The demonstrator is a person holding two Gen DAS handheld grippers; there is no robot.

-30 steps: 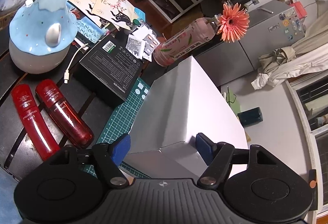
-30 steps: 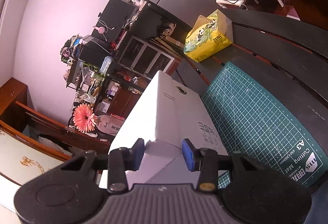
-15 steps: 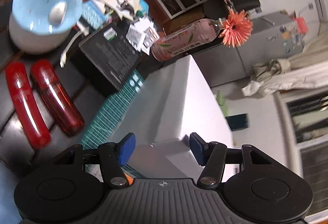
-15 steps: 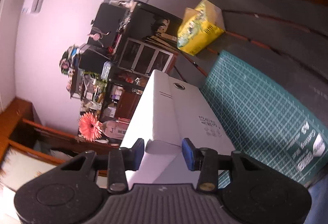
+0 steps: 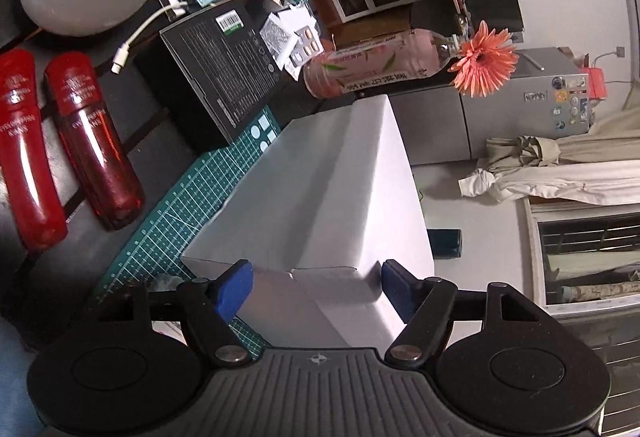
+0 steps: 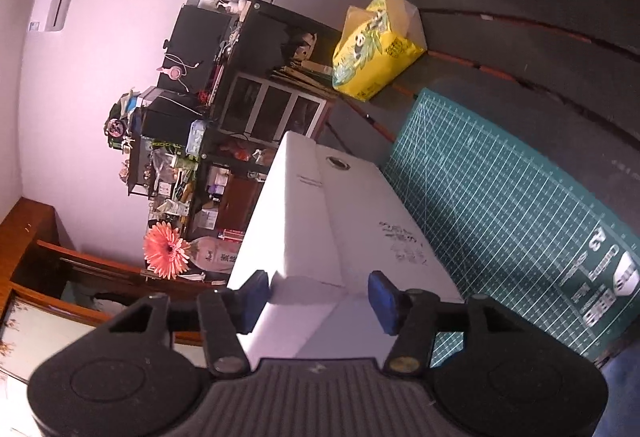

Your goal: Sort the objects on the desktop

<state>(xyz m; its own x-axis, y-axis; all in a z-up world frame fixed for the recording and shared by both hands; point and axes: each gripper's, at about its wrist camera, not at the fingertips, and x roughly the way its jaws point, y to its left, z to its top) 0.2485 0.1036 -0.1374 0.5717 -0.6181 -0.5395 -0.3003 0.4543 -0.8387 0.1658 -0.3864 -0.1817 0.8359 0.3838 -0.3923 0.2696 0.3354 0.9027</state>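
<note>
white box (image 5: 332, 197), both grippers' jaws opening around it

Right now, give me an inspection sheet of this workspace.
Surface: dark slatted table with green cutting mat.
Job's things: white box on the mat, between both claws.
Clutter: two red bottles, black box, yellow tissue pack, pink bottle holding an orange flower.
Grippers: left claw and right claw opening, pads off the box.
Cables: white cable.
Surroundings: fridge, shelves.

Green cutting mat (image 6: 520, 205): "A3", "Cutting Mat". Red bottles (image 5: 92, 141): lettering too small to read.
</note>
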